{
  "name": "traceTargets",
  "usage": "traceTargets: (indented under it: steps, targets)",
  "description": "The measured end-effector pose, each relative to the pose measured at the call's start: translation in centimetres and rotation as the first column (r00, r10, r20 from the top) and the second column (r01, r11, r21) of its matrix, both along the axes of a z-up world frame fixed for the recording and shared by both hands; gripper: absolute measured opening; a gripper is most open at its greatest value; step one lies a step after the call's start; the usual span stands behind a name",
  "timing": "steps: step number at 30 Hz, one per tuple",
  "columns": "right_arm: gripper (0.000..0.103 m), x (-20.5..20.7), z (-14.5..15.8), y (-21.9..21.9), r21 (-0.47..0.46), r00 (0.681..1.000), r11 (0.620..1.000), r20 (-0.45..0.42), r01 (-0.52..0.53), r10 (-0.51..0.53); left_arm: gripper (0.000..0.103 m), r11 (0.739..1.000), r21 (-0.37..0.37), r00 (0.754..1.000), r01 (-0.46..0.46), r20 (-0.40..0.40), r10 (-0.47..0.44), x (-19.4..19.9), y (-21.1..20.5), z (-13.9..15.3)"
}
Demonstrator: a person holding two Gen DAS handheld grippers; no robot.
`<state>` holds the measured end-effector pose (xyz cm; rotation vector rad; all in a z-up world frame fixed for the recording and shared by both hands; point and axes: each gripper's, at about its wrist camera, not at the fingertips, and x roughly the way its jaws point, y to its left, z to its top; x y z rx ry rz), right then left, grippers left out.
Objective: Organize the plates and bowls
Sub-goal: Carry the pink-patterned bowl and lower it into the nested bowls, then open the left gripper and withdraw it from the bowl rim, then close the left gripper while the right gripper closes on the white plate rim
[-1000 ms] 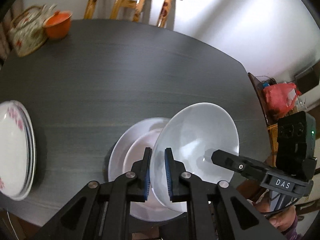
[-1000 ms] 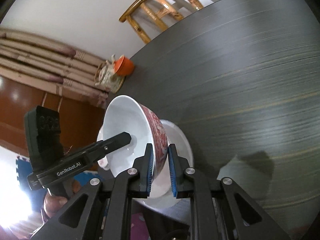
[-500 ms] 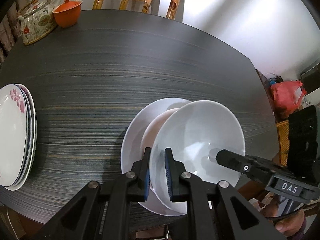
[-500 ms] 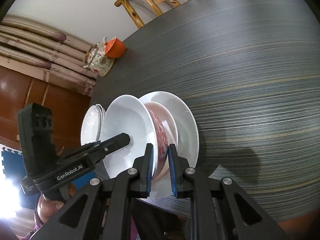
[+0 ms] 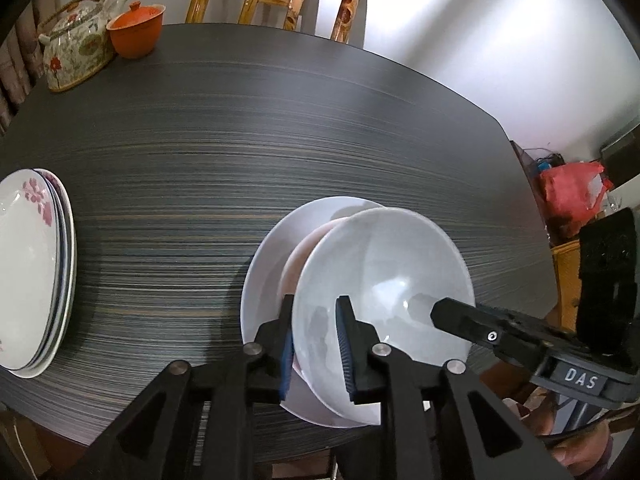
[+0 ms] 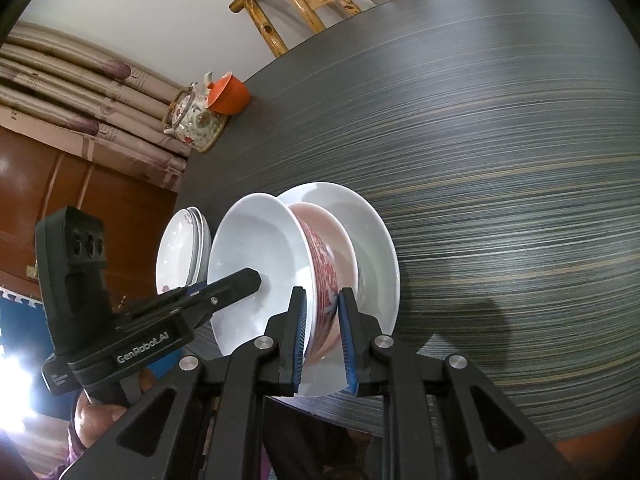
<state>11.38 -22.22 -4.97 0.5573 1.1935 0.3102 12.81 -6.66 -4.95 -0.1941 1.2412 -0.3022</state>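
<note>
Bowls point(image 5: 384, 280) sit nested on plate point(image 5: 264, 280), both hand-held grippers' jaws opening.

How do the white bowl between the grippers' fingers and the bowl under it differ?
The white bowl is plain white outside; the lower bowl carries a red pattern on its outer wall. The white bowl's rim spans wider than the patterned bowl's. The white bowl sits on top, nested in the patterned bowl, which rests on the white plate. Both are round and open upward.
</note>
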Motion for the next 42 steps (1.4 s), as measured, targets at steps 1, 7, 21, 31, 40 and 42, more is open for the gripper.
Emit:
traceTargets:
  steps: [1, 7, 21, 31, 40, 42]
  targets:
    - [0.023, 0.0, 0.1, 0.2, -0.002, 1.000, 1.000, 0.003, -0.002, 0.002, 0.021, 1.000, 0.003, 1.000, -0.002, 0.009, 0.001, -0.1, 0.0, 0.2]
    - [0.035, -0.2, 1.0, -0.1, -0.026, 0.999, 1.000, 0.037, 0.014, -0.013, 0.029, 0.999, 0.033, 0.999, -0.003, 0.047, 0.002, -0.3, 0.4, 1.5]
    - [0.044, -2.9, 0.7, -3.5, -0.001, 0.994, 0.998, 0.087, 0.069, -0.069, 0.029, 0.999, 0.028, 0.994, -0.040, 0.100, 0.037, -2.8, 3.6, 1.4]
    - [0.044, -4.5, -0.5, -2.6, -0.132, 0.983, 0.990, 0.183, 0.046, -0.021, 0.029, 0.999, 0.022, 0.991, -0.025, 0.135, 0.022, -5.2, 4.0, -1.4]
    - [0.044, -4.6, -1.9, -2.6, -0.140, 0.986, 0.989, 0.164, 0.050, -0.026, 0.030, 1.000, -0.025, 0.996, -0.005, 0.084, 0.007, -4.2, 3.9, -2.8]
    - [0.044, -4.6, -2.0, -2.5, -0.143, 0.987, 0.989, 0.159, 0.047, -0.024, 0.030, 1.000, -0.022, 0.997, 0.000, 0.077, 0.002, -3.9, 3.7, -2.9]
